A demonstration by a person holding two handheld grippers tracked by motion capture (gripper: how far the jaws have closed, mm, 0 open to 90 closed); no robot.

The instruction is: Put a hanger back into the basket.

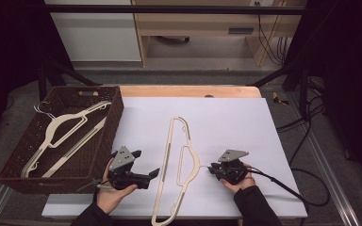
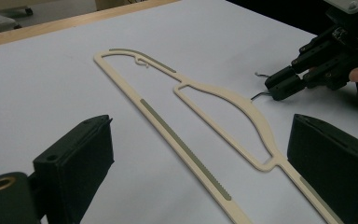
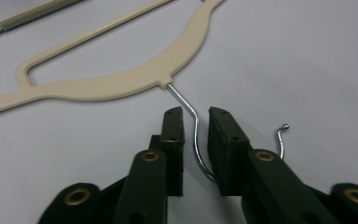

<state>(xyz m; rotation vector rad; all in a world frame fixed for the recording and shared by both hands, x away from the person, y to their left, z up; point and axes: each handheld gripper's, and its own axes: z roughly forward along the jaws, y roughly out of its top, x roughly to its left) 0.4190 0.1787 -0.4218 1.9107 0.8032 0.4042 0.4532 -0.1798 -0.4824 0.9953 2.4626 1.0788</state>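
Observation:
A cream plastic hanger [image 1: 169,160] lies flat on the white sheet, its metal hook [image 1: 205,165] pointing right. My right gripper [image 1: 212,167] is low at that hook. In the right gripper view the hook's wire [image 3: 195,135] runs between the two pads of the right gripper [image 3: 196,112], with a narrow gap on each side. The hanger's shoulder [image 3: 121,84] lies just beyond the jaws. My left gripper [image 1: 146,163] hovers left of the hanger with its jaws wide apart and nothing in them. The left gripper [image 2: 203,123] faces the hanger [image 2: 223,95] and the right gripper [image 2: 279,86].
A brown woven basket [image 1: 115,117] stands at the table's left edge with two more cream hangers [image 1: 70,125] inside. The right gripper's black cable [image 1: 283,186] trails off to the right. Bare white sheet [image 1: 226,117] stretches behind the hanger.

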